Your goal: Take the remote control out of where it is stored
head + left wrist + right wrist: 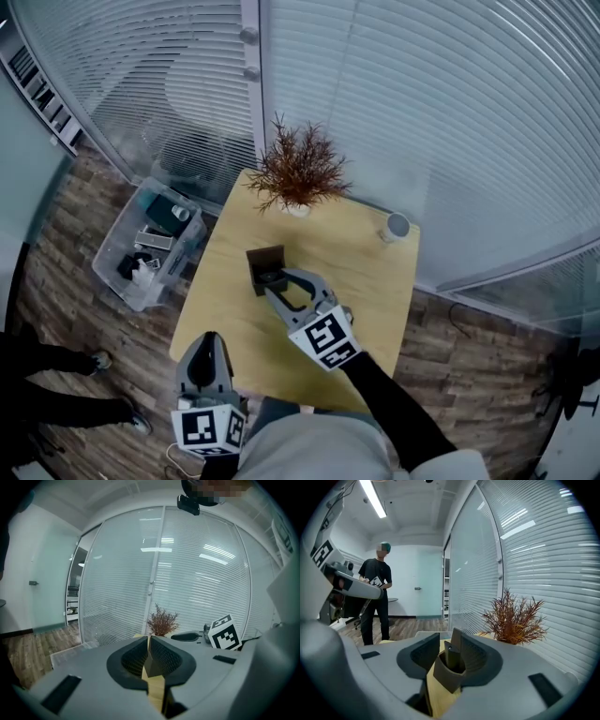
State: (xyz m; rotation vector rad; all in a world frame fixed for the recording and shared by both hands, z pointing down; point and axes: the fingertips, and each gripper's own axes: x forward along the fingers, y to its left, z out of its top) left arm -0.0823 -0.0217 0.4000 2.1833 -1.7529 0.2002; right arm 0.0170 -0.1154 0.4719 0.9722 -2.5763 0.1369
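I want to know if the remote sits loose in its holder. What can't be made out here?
- Remote control, right gripper view: only its top end shows; the holder hides the rest.
- Head view: the open right tongs cover part of the holder; the remote is too small to pick out.
- Bin on the floor, head view: contents too small to name.
- Left gripper view: the shut left tongs block most of the table.

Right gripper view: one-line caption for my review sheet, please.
Open right gripper straddles a brown holder with the dark remote standing upright inside it, reddish plant beyond.
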